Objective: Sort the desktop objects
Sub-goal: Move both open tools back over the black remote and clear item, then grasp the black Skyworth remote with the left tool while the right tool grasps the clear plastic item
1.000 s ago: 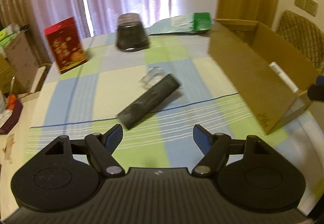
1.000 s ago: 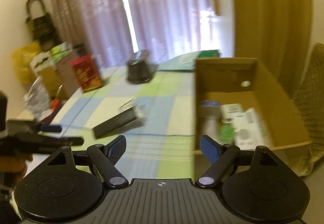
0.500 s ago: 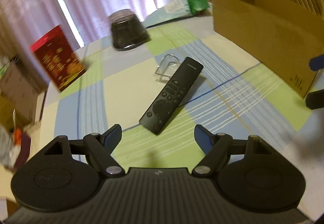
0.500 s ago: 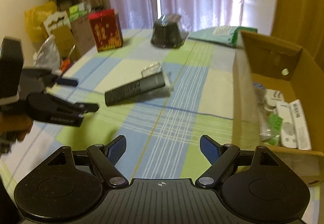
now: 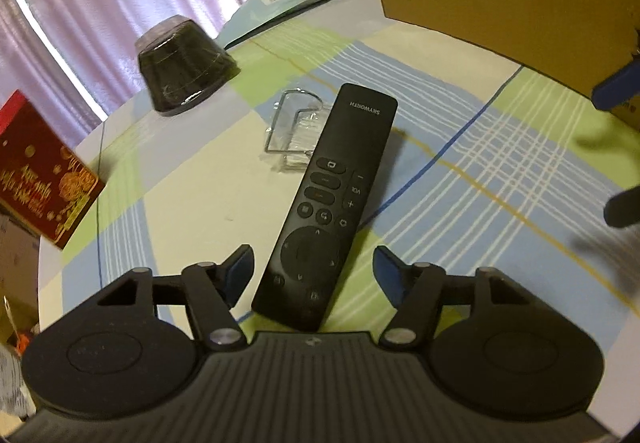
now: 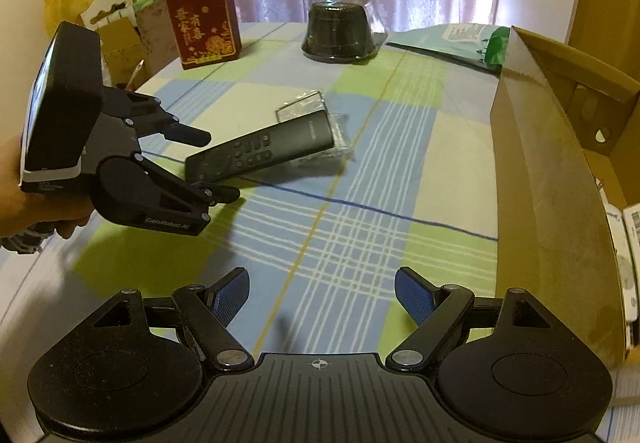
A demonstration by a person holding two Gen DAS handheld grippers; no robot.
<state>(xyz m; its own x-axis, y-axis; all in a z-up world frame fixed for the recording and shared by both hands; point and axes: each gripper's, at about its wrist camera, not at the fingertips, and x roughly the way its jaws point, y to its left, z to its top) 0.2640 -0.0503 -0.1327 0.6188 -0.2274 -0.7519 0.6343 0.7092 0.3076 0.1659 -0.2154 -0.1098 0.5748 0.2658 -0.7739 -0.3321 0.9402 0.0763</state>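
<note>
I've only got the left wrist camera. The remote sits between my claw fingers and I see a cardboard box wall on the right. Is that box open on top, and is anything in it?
Observer: Yes. The right wrist view shows the cardboard box open on top, with white packages lying inside near its right edge.
Operator: Is the right claw carrying something? I only see its tips.
Observer: No. The right claw is open and empty, over the tablecloth beside the box's near wall.
</note>
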